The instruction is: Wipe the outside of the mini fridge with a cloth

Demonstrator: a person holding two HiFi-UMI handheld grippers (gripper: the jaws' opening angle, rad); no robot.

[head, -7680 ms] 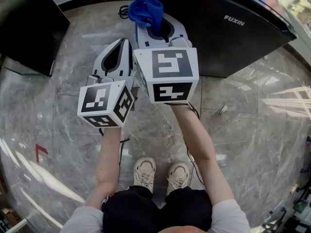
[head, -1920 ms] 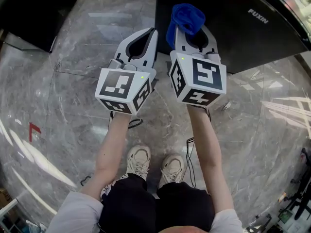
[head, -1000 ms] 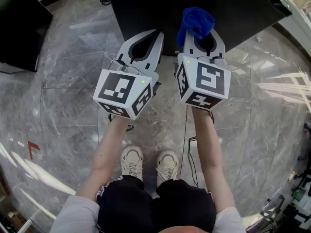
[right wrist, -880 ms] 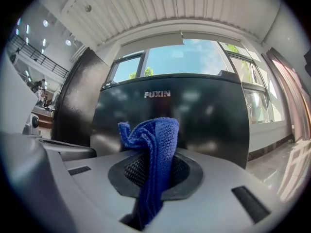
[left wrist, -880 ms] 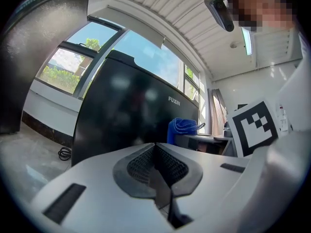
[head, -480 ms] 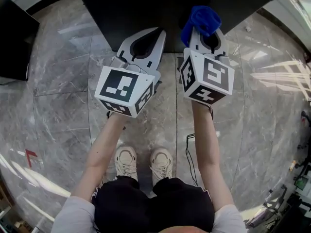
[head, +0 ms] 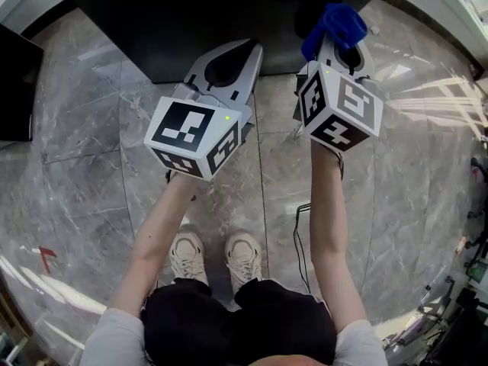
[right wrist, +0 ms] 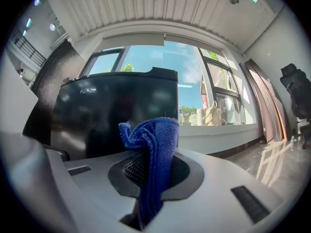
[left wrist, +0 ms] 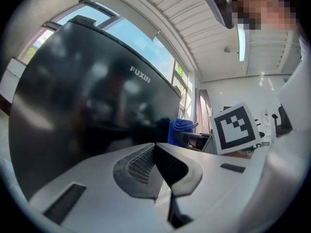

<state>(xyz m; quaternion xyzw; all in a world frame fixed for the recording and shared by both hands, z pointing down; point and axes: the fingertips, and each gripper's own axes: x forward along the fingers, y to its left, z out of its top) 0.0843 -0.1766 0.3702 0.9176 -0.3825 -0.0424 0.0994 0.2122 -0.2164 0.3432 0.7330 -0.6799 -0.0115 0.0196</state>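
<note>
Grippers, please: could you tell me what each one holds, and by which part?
Right gripper: blue cloth, pinched at its bunched middle. Left gripper: shut, holding nothing.

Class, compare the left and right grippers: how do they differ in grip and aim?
The right gripper is shut on a crumpled blue cloth; the left gripper is shut on nothing. The left gripper faces the front of the glossy black mini fridge; the right gripper faces its edge, beside a window. Both are white, carry marker cubes and point forward.
</note>
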